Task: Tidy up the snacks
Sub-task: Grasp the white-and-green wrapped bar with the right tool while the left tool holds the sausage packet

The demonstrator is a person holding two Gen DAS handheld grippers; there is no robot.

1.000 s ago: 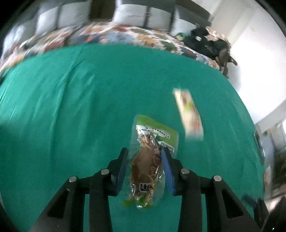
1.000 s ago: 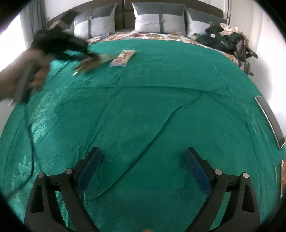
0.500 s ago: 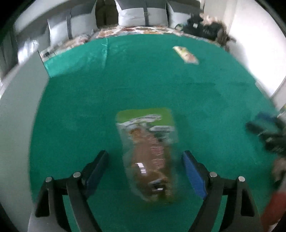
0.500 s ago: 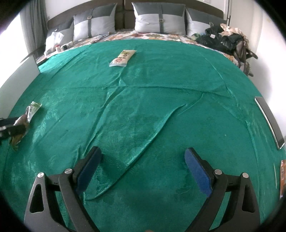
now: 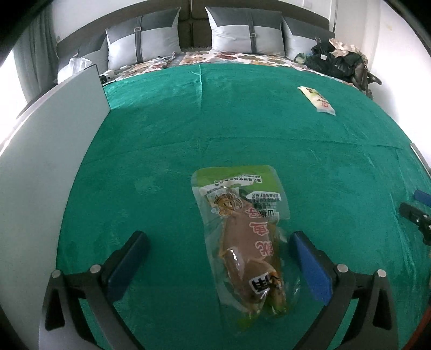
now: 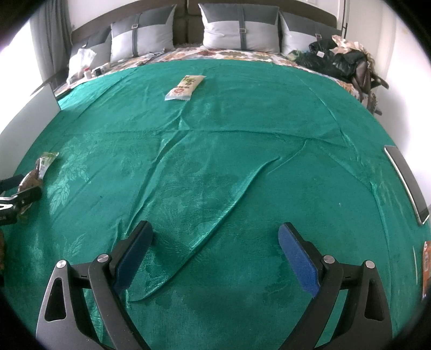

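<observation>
Left wrist: clear green-topped snack packet (image 5: 243, 237), brown contents

A home bedroom: a wide bed (image 6: 215, 161) under a green cover, grey pillows (image 6: 239, 29) against a dark headboard (image 5: 188, 24), clothes (image 6: 339, 59) heaped at one corner.

A: What is getting cut off?
B: An orange packet (image 6: 425, 265) is slipping past the right wrist view's edge; the snack pouch (image 6: 40, 168) is lying half-hidden behind the left gripper (image 6: 13, 192).
</observation>
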